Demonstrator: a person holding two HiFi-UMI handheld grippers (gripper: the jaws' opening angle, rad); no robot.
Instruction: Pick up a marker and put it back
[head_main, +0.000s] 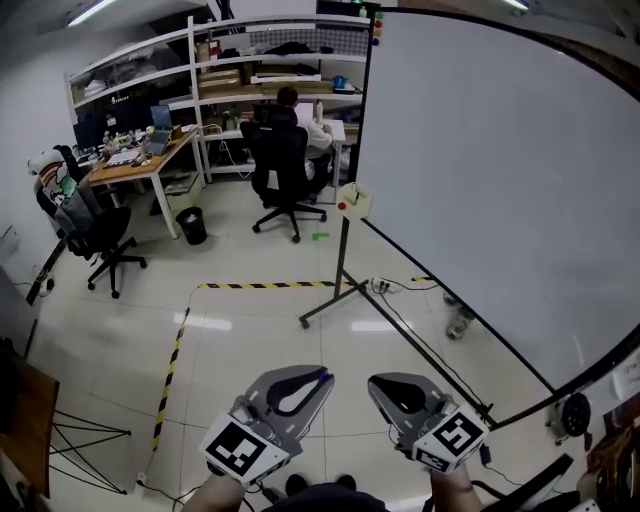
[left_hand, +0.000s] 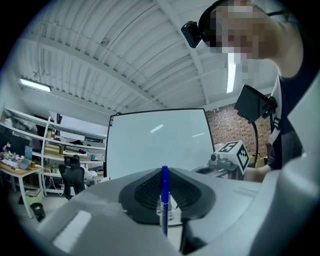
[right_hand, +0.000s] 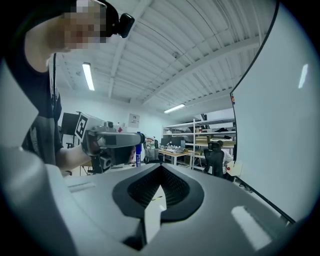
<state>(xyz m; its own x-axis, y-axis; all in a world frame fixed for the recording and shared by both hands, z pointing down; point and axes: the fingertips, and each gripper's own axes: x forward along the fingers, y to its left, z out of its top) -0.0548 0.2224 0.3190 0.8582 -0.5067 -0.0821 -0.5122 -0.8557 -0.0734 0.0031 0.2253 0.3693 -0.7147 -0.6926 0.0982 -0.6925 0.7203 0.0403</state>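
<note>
A blue marker stands upright between the jaws of my left gripper, which is shut on it. In the head view its blue tip pokes out at the front of the left gripper, low in the picture. My right gripper is beside it, apart from it, with its jaws shut on nothing. The right gripper view shows the left gripper and the marker at its left. A large whiteboard on a stand fills the right side, with a small tray at its left edge.
The whiteboard's black stand foot and a cable with a power strip lie on the tiled floor ahead. Yellow-black tape marks the floor. Further off a person sits on an office chair at a desk, near shelves.
</note>
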